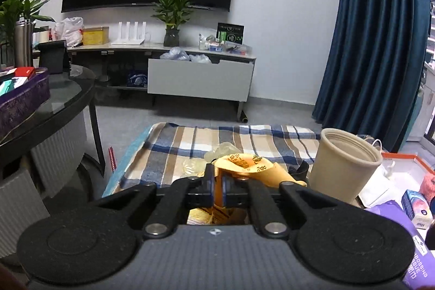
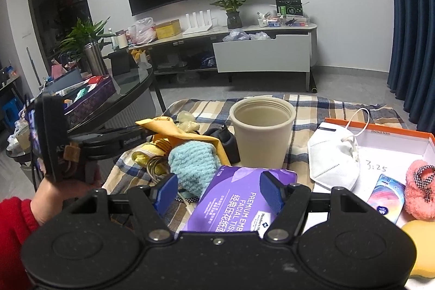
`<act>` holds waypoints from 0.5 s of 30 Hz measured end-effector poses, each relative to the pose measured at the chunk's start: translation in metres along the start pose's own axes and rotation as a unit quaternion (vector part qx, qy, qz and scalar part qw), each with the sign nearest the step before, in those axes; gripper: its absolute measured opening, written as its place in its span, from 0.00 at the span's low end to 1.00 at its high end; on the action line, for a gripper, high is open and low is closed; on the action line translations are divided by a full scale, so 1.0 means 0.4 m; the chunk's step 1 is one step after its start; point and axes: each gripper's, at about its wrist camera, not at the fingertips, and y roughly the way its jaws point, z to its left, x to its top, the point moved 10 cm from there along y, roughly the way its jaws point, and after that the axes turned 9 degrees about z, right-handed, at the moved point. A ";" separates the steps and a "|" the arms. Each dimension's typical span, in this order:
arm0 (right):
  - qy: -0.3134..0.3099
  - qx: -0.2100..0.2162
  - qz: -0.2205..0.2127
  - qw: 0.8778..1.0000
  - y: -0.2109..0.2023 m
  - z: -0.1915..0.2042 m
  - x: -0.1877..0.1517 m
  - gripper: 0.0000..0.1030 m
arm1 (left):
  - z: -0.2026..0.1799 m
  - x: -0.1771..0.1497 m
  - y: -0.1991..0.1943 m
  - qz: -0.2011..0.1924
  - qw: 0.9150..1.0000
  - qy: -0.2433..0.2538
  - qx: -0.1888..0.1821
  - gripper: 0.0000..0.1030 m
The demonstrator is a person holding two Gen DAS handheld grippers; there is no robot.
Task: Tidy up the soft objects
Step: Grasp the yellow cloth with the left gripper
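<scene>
My left gripper [image 1: 217, 188] is shut on an orange-yellow cloth [image 1: 252, 167] with dark print, held just above the plaid blanket [image 1: 176, 146]. In the right wrist view the same cloth [image 2: 174, 133] hangs from the left gripper's fingers beside a light blue knitted piece [image 2: 194, 163]. My right gripper [image 2: 217, 193] is open, its blue pads either side of a purple facial tissue pack [image 2: 239, 197], not closed on it. A beige cup [image 2: 262, 131] stands upright behind the pile.
A white face mask [image 2: 335, 154] lies partly over an orange-rimmed white box lid [image 2: 391, 151] holding a pink fluffy item [image 2: 420, 192] and a small colourful packet [image 2: 386, 193]. A yellow sponge [image 2: 421, 243] is at far right. A black glass table [image 1: 68, 97] stands left.
</scene>
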 end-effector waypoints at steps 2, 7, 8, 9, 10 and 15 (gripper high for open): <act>-0.001 0.000 0.000 1.000 -0.001 0.002 0.001 0.77 | -0.005 0.003 0.008 0.005 1.000 0.003 -0.001 0.34; -0.005 0.000 -0.002 1.000 -0.006 0.007 0.005 0.77 | -0.006 0.004 0.034 0.009 1.000 0.021 0.014 0.75; -0.004 0.000 -0.003 1.000 -0.007 0.006 0.006 0.77 | -0.004 0.009 0.035 0.003 0.999 0.027 0.017 0.79; -0.004 0.000 -0.003 1.000 -0.007 0.005 0.006 0.77 | -0.004 0.012 0.035 -0.002 0.999 0.031 0.015 0.80; -0.004 0.000 -0.003 1.000 -0.007 0.006 0.005 0.77 | -0.006 0.015 0.039 -0.002 0.999 0.035 0.013 0.81; -0.005 -0.001 -0.001 1.000 -0.004 0.006 0.003 0.77 | -0.020 0.024 0.069 0.008 0.999 0.053 0.000 0.59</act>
